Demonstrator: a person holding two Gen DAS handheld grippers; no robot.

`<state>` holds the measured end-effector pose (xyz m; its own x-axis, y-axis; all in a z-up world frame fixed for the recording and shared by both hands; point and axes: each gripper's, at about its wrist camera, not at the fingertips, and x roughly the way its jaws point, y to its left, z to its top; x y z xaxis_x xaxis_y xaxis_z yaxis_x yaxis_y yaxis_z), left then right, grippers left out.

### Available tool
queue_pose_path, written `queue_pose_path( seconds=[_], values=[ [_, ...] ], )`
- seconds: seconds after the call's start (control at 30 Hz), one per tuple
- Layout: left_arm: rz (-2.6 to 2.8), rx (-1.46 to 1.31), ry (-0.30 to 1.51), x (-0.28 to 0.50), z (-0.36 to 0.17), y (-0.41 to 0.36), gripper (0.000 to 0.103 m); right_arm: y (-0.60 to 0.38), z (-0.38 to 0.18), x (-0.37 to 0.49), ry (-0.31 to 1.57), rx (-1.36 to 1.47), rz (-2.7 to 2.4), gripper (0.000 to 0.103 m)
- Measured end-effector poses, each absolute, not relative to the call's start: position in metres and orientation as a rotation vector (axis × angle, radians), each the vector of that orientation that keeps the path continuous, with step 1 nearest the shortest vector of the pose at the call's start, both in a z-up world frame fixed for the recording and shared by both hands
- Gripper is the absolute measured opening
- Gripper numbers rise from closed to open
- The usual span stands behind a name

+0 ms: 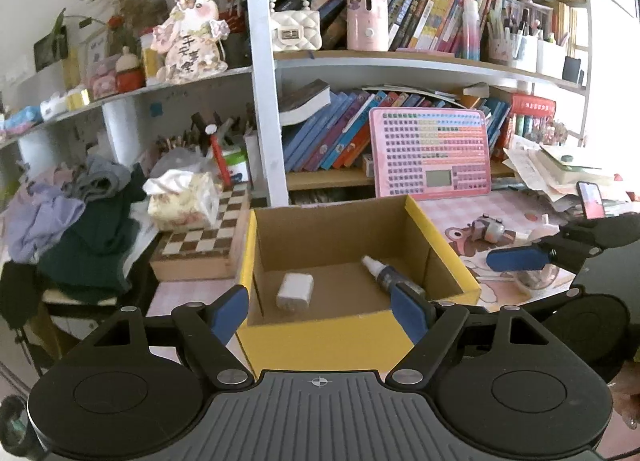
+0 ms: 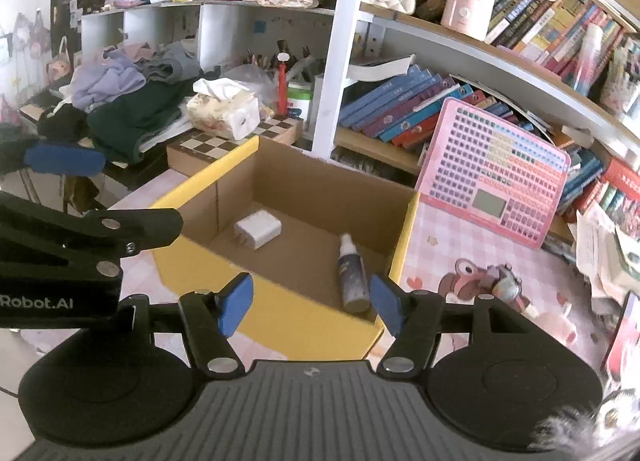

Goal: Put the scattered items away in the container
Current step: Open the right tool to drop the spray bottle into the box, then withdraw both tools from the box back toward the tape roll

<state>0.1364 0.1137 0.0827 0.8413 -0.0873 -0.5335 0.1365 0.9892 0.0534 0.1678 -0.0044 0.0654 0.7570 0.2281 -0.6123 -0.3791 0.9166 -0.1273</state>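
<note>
While both grippers hover at the near rim of the yellow cardboard box (image 1: 320, 337), each stands with its jaws spread and nothing between the blue pads. From the left wrist view, the left gripper (image 1: 320, 313) frames the box's front wall, and the right gripper (image 1: 516, 259) shows at about 3 o'clock, over the pink tablecloth (image 1: 452, 213).

Inside the box, a white charger plug (image 1: 295, 291) lies on the floor at roughly 9 o'clock from the box's centre, and a small dark spray bottle (image 1: 390, 275) with a white cap lies on its side at about 3 o'clock, near the right wall. The two are well apart.

From the right wrist view, the right gripper (image 2: 310, 307) sits over the box's near corner, with the bottle just beyond its right pad. A small toy camera (image 1: 488, 229) lies outside the box on the tablecloth at 2 o'clock, below a pink keypad board (image 1: 430, 153).
</note>
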Motion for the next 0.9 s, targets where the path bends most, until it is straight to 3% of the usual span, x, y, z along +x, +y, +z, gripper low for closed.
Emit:
queue_pose_path(
  seconds=[0.9],
  values=[
    [-0.152,0.078,0.686,0.067,0.034,0.092,0.085,-0.062,0.023,0.074,0.71,-0.104,0.154,0.072]
  ],
)
